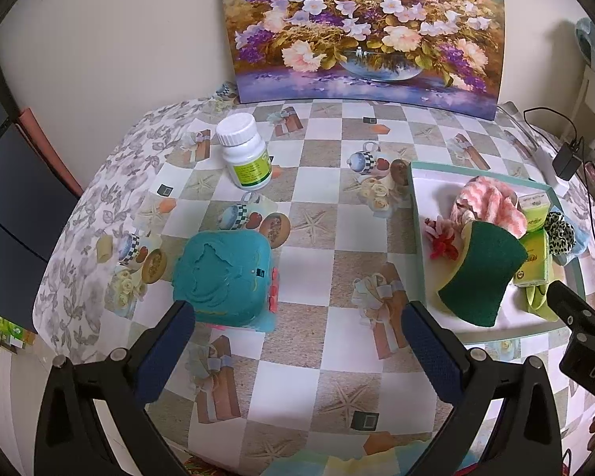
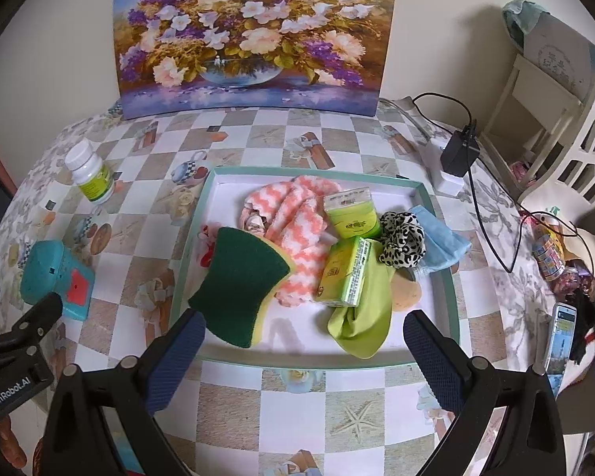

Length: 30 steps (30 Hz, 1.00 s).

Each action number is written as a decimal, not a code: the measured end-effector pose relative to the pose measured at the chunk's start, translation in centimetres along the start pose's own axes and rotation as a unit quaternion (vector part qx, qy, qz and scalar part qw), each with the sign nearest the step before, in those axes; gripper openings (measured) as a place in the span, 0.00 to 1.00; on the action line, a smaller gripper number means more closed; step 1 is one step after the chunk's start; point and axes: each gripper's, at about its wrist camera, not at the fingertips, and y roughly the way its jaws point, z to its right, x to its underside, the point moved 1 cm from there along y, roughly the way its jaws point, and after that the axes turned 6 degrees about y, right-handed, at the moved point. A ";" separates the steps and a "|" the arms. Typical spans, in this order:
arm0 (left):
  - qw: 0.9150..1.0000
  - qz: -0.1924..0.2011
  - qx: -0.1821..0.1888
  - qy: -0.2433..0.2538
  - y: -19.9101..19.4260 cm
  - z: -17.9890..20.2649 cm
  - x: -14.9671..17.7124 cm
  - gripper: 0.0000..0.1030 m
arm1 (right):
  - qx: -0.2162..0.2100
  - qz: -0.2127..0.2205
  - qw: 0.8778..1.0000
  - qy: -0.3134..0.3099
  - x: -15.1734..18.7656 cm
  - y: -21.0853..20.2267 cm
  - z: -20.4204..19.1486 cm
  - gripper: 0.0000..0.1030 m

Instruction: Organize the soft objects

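Left wrist view: left gripper (image 1: pixel 297 317) spread wide, empty. Left of the tray (image 1: pixel 416 206): one teal toy (image 1: pixel 224 275), one bottle (image 1: pixel 246 152), both outside it.

Right wrist view: right gripper (image 2: pixel 301 327) spread wide, empty, at the tray's near edge. In the tray: one sponge (image 2: pixel 238 277), one pink cloth (image 2: pixel 297 218), two tissue packs (image 2: pixel 351 214), one scrunchie (image 2: pixel 402 244), one mask (image 2: pixel 442 244), one green cloth (image 2: pixel 363 317). Sorting looks nearly done.

A tray (image 2: pixel 440 238) lies at mid-frame in the right wrist view, on the worktop (image 2: pixel 281 404). In it, a sponge (image 2: pixel 238 281) leans over the lower left corner; a towel (image 2: pixel 297 218) lies behind it. Two tissue packs (image 2: pixel 347 273) sit right of centre, one on a cloth (image 2: pixel 361 317). A scrunchie (image 2: pixel 402 244) and mask (image 2: pixel 442 246) lie at the right wall. At far left, outside the tray, stand a box (image 2: pixel 51 273) and, farther back, a bottle (image 2: pixel 91 176). A painting (image 2: pixel 254 31) stands at the back.
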 end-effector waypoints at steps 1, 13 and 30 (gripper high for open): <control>1.000 0.000 0.000 0.000 0.0 0.0 0.0 1.00 | 0.000 0.000 1.000 0.001 0.0 0.0 0.1 0.99; 1.000 -0.002 -0.004 0.007 0.1 0.2 0.0 1.00 | 0.002 -0.002 1.000 0.007 -0.1 0.2 0.5 0.99; 1.000 -0.001 -0.005 0.011 0.1 0.3 -0.1 1.00 | 0.002 -0.002 1.000 0.008 -0.2 0.2 0.6 0.99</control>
